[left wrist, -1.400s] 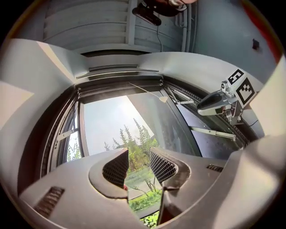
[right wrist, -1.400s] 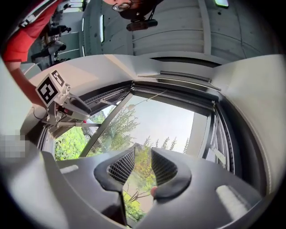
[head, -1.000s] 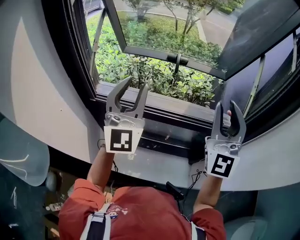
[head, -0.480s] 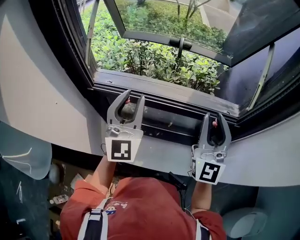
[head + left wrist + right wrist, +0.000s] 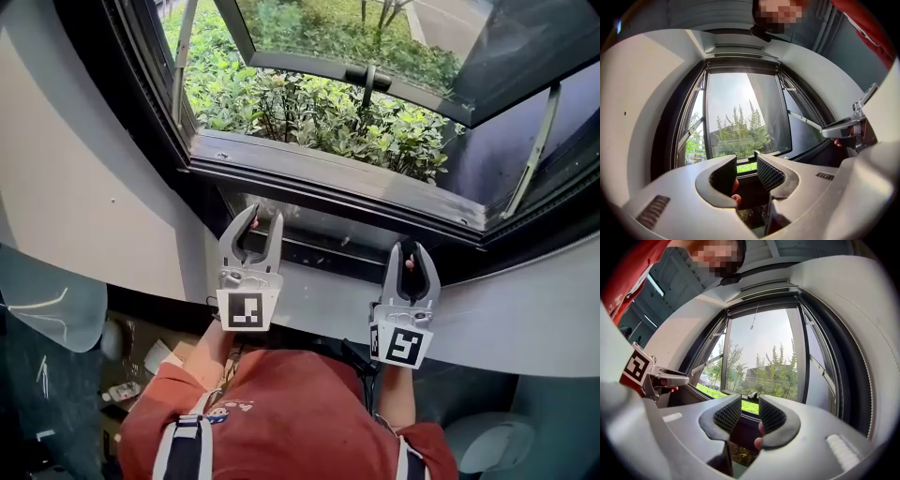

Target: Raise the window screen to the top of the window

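Setting: a window recess in a white wall; the frame stands open, its sash swung out over plants.
Left gripper: jaws partly apart, nothing between the pads; it hangs over the ledge at the foot of the frame.
Right gripper: likewise parted and empty, just beside the frame's foot.
Change: we see both grippers lower than a second ago, when they stood before the opening; they have sunk together.
Screen: we find no mesh across the opening; a cord dangles from the top rail, so we judge it rolled up there.
Meaning: we read the raising as probably done and the hands as withdrawing; we cannot rule out a reach for a low bar.
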Available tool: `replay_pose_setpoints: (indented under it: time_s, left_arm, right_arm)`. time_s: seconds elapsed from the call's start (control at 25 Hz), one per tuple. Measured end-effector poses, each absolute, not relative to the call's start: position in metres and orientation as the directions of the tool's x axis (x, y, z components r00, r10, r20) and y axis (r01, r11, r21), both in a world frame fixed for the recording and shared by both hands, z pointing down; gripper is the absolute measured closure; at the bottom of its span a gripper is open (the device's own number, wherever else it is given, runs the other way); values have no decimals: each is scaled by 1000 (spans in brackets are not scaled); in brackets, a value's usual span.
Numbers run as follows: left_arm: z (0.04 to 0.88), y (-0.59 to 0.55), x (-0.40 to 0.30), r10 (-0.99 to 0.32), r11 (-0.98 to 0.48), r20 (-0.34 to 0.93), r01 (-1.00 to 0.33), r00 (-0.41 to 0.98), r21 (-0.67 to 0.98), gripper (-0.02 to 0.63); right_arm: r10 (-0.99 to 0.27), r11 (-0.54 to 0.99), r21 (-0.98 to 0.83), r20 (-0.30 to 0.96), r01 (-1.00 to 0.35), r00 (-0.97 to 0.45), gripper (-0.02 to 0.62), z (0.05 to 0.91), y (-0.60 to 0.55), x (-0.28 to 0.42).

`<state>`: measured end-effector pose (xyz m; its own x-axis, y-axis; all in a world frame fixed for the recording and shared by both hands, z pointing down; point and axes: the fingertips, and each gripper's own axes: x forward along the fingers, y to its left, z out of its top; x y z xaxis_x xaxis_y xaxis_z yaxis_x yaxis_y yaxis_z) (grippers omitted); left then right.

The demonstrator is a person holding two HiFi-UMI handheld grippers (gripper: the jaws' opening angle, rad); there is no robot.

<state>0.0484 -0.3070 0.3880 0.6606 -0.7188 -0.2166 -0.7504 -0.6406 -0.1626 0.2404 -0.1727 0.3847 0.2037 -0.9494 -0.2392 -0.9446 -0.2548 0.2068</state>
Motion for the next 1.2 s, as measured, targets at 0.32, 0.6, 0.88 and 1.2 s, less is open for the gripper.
replay_pose_setpoints:
  time_s: [0.32,0.6,0.88,1.2]
  left_arm:
    - [407,-293,59,-695,-665,-211,-726,687,-175,476]
    - [416,-289,62,-685,-688,-183,-709,705,-157,477]
    - [411,-288,64,-688,-679,-206,-717,696,-155,558]
    - [411,-289,63,-689,-678,-205,-718,695,-158,600]
  right_arm:
    - [-963,-224,197,-197,-954,185,474,402,-180,230]
    - [-962,-234,189,-188,-954,199,499,408,-181,232]
    - [-960,-237,188,-197,-953,199,569,407,-178,235]
    - [-961,-235,194,-194,-952,197,583,407,-181,235]
